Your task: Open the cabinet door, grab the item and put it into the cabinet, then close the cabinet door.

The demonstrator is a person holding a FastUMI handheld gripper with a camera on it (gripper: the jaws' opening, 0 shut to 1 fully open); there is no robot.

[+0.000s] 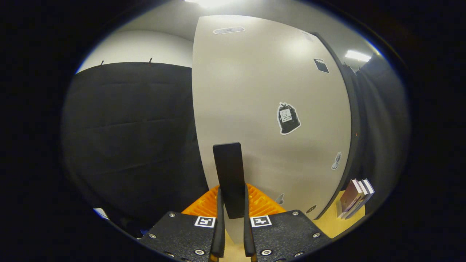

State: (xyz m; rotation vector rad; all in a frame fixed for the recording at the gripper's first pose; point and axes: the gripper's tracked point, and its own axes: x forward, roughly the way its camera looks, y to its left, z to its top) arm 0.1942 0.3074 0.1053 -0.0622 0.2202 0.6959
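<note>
Your gripper (231,203) is pinching the dark handle (229,174) at the cabinet door (269,109), both fingers pressed on it, at 12 o'clock ahead. Handle looks rigid and smooth; hold low on its bar. Books (355,198) stand at 3 o'clock.

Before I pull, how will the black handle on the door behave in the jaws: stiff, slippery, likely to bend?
The handle is a flat, straight bar, so it is probably stiff and will not bend. Its faces look smooth, so it may slip under a hard pull. The gripper closes on its lower end; the door is large, so it likely swings slowly.
</note>
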